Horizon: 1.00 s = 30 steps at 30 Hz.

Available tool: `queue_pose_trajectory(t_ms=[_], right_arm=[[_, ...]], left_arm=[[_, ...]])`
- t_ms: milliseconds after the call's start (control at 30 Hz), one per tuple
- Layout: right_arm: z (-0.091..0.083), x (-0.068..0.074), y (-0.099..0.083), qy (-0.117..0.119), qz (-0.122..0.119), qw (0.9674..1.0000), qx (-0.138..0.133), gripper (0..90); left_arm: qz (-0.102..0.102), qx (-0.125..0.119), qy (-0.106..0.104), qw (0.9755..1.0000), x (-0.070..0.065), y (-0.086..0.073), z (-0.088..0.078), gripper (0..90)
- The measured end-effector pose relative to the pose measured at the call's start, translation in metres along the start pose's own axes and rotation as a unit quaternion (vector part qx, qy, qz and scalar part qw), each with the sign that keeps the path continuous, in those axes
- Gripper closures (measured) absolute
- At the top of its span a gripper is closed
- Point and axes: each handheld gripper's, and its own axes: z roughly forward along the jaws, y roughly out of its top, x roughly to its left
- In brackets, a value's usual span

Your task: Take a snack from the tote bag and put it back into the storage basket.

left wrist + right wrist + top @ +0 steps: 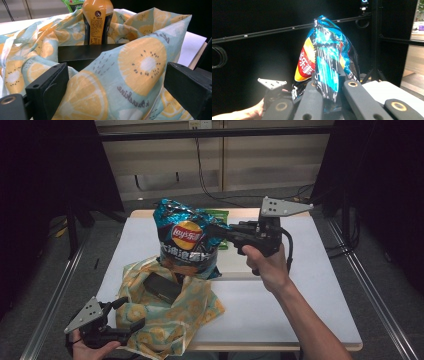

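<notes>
A blue and black crisp bag (186,240) hangs upright above the table, over a cloth bag (170,312) printed with orange slices. My right gripper (212,231) comes in level from the right and is shut on the crisp bag's side seam (325,75). At the near left, my left gripper (129,314) stands open, with the cloth bag's rim (130,75) bulging between its wide jaws. Inside the cloth bag lie a flat black box (162,286) and an orange bottle (96,20) standing behind it.
A green packet (216,214) lies at the far edge of the white table (310,285). A pale board (235,266) rests mid-table under my right hand. Dark curtains and metal rails flank both sides. A cable trails along the floor behind.
</notes>
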Motion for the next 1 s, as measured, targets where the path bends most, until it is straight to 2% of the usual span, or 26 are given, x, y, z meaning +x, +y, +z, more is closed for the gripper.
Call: queue_pose_trajectory(t_ms=[33,67,133,200,500,533,600,633,667,767,833,867,1000], right_arm=[[-0.003,-0.001,0.0,-0.003,0.0,1.0,0.0,89.6],[-0.01,-0.003,-0.001,-0.01,-0.001,1.0,0.0,89.6],[-0.013,-0.004,-0.001,-0.011,-0.002,0.9999,-0.001,89.6],[-0.023,-0.008,-0.001,-0.017,-0.005,0.9998,-0.002,89.6],[-0.048,-0.019,-0.006,-0.053,-0.006,0.9985,0.008,89.6],[-0.054,-0.024,-0.008,-0.066,-0.004,0.9978,0.011,89.6],[-0.056,-0.026,-0.008,-0.07,-0.004,0.9974,0.012,89.5],[-0.06,-0.033,-0.01,-0.083,-0.003,0.9964,0.016,89.5],[-0.06,-0.033,-0.01,-0.083,-0.003,0.9964,0.016,89.5],[-0.068,-0.047,-0.015,-0.104,0.003,0.9943,0.02,89.6],[-0.07,-0.05,-0.017,-0.109,0.006,0.9938,0.021,89.5],[-0.073,-0.058,-0.021,-0.12,0.009,0.9923,0.027,89.6],[-0.076,-0.068,-0.028,-0.131,0.013,0.9907,0.035,89.5]], left_arm=[[0.005,0.006,0.009,0.9999,0.0,0.0,-0.001,6.3],[0.006,0.005,0.001,1.0,0.0,0.0,0.0,6.3],[0.005,0.004,0.002,1.0,0.0,0.0,0.0,6.3],[0.006,0.005,0.002,1.0,0.0,0.0,0.0,6.3],[0.006,0.004,0.001,1.0,0.0,0.0,0.0,6.3],[0.007,0.004,0.002,1.0,0.001,0.0,0.0,6.3],[0.009,0.007,0.003,0.9999,0.001,0.0,0.0,6.3],[0.009,0.007,0.002,0.9999,0.001,0.0,0.0,6.3],[0.009,0.006,0.002,0.9999,0.001,0.0,0.0,6.3],[0.006,0.006,0.002,1.0,0.001,0.0,0.0,6.3],[0.006,0.006,0.004,1.0,0.001,0.0,0.0,6.3],[0.005,0.006,0.002,1.0,0.001,0.0,0.0,6.3],[0.008,0.005,0.002,1.0,0.001,0.0,0.0,6.3]])
